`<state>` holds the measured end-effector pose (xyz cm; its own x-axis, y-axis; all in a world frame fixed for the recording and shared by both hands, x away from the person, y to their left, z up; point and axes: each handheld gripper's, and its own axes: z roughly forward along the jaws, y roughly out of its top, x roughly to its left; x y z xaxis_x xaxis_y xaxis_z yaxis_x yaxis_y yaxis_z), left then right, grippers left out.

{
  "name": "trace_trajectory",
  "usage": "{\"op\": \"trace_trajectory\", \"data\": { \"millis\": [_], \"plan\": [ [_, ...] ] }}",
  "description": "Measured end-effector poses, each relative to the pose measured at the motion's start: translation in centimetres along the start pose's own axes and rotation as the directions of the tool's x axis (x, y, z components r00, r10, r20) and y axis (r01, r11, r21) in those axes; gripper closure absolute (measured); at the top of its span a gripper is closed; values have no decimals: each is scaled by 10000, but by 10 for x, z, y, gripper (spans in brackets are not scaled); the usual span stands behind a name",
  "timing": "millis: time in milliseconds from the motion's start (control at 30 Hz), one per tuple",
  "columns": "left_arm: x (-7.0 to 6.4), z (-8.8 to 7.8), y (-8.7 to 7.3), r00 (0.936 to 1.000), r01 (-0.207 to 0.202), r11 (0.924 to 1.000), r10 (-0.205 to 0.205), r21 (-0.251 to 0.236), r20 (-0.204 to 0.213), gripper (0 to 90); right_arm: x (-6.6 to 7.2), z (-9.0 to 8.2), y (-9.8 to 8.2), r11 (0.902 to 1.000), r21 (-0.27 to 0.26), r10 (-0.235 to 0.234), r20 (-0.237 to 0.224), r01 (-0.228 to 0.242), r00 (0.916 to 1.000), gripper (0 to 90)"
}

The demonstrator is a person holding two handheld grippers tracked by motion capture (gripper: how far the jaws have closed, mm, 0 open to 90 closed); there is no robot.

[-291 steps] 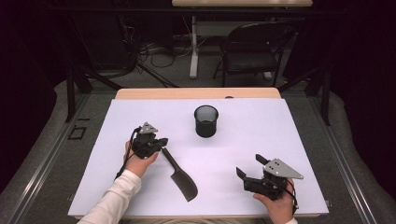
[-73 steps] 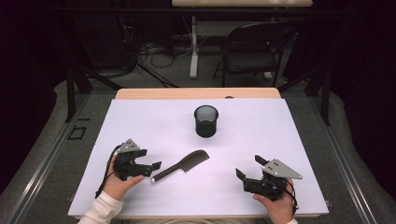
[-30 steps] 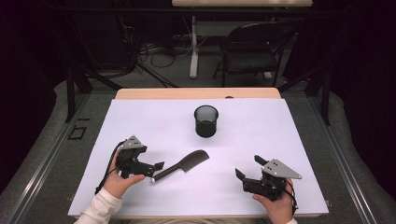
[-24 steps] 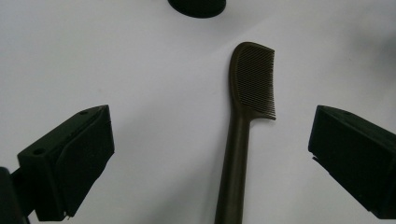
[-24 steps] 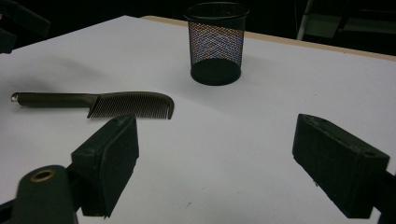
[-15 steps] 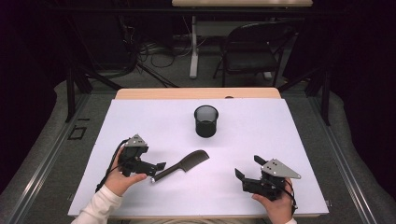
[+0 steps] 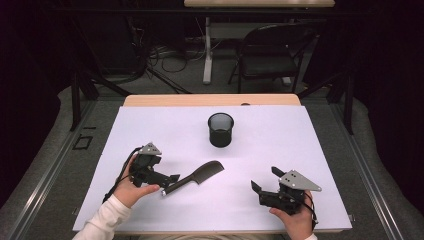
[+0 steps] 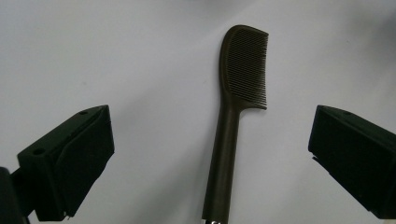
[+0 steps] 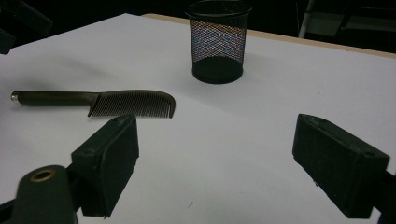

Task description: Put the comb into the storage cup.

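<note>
My left gripper (image 7: 167,180) has let the long-handled dark brown plastic comb (image 7: 195,177) go, jaws now wide either side of its handle, comb flat on the white counter (image 7: 300,150) near the black mesh cup (image 7: 221,129); right gripper (image 7: 260,191) open, idle.

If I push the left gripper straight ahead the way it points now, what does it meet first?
The comb. The left gripper stands open with the comb's handle running up between its jaws, so going on would slide it along the handle toward the toothed head. How high the jaws sit above the white table is unclear.
</note>
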<state>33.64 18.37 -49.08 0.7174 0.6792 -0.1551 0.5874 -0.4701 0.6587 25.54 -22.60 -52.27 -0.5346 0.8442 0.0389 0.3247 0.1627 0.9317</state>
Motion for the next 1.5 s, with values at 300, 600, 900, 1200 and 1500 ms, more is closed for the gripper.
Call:
{"op": "trace_trajectory", "data": {
  "millis": [300,600,900,1200,1500],
  "plan": [
    [-3,0,6,9998,-171,9992,170,350,42,5,0,0,0,10000,6,-5,-3,5,10000,144],
    [-6,6,11,9992,-391,9934,381,1082,118,5,0,0,0,10000,-4,-17,-18,17,10000,144],
    [-9,10,14,9982,-593,9868,587,1504,84,8,0,1,0,10000,-43,-40,-36,40,10000,144],
    [-12,16,16,9967,-782,9782,812,1925,-79,41,0,1,0,10000,24,-41,-50,41,10000,144],
    [-17,23,18,9948,-975,9703,1014,2214,-60,59,0,1,0,10000,37,-54,-56,54,10000,144]
  ]
}}
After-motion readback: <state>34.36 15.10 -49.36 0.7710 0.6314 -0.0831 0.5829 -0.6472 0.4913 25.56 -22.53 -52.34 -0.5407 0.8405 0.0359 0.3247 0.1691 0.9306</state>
